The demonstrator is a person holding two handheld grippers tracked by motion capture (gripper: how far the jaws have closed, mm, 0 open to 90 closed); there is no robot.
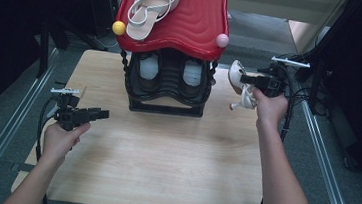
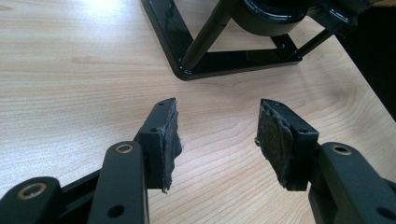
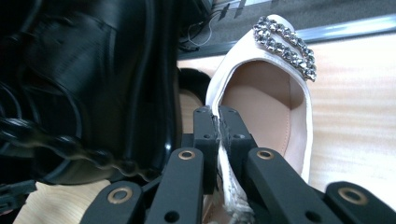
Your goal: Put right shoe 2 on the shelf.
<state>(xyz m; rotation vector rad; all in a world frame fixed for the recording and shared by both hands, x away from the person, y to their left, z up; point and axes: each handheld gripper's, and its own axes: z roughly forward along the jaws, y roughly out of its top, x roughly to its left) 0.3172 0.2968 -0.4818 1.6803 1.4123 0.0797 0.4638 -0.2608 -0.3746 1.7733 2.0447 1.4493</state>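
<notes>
A black shoe rack [image 1: 168, 83] with a red wavy top shelf [image 1: 196, 23] stands at the far middle of the wooden table [image 1: 164, 155]. One white sandal [image 1: 153, 6] lies on the red shelf. My right gripper [image 1: 243, 79] is shut on the side edge of a second white sandal [image 1: 236, 84], held in the air to the right of the rack. In the right gripper view the jaws pinch the thin side wall of this sandal [image 3: 261, 116], whose toe carries a rhinestone band. My left gripper [image 1: 102, 114] rests open over the table's left side, nothing between its pads [image 2: 170, 135].
A yellow ball [image 1: 119, 27] and a pink ball [image 1: 222, 40] cap the red shelf's front corners. Two dark shoes [image 1: 170, 76] sit on the rack's lower tier. The rack's black base frame [image 2: 224, 63] lies just ahead of the left gripper. Metal rails [image 1: 10, 131] run along both table sides.
</notes>
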